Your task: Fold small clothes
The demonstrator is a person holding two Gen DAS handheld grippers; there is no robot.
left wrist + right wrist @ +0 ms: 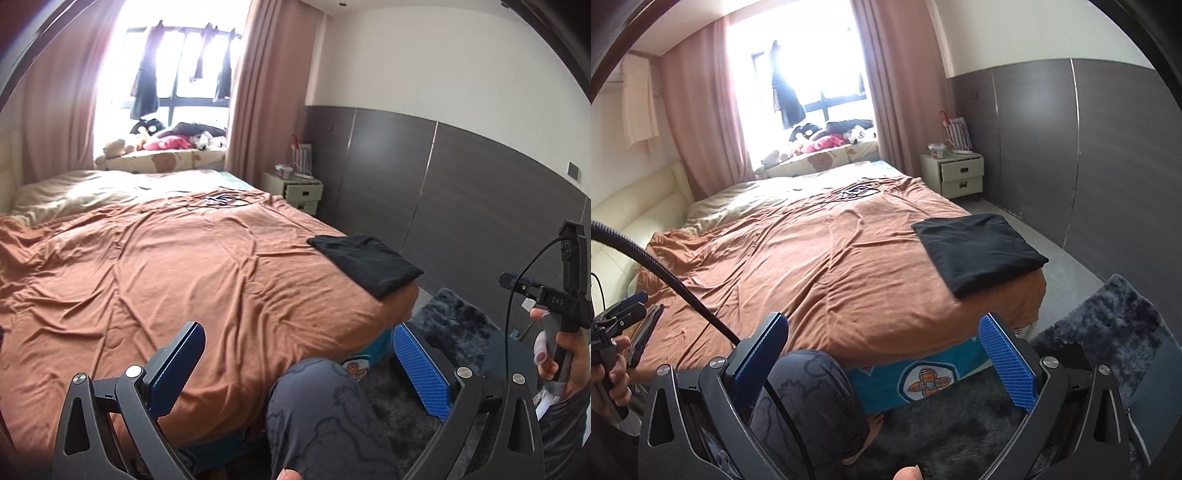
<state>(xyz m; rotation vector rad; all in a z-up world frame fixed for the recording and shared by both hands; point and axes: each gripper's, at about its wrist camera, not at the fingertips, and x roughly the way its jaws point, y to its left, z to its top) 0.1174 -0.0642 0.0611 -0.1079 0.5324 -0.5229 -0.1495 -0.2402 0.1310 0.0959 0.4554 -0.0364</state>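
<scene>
Folded black garment (365, 264) lies flat on the bed's (192, 266) near right corner | your left gripper (299, 373): jaws wide apart, holding nothing, raised off the bed's near edge above your knee (317, 402) | your right gripper (886, 363): jaws wide apart, empty, short of the bed's near edge, well apart from the garment.

folded garment (979, 251) lies on the bed's (831, 258) right near corner, nightstand (960, 173) behind it.

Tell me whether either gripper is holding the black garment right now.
No. The folded black garment lies alone near the bed's corner, while the left gripper and right gripper hang open and empty.
</scene>
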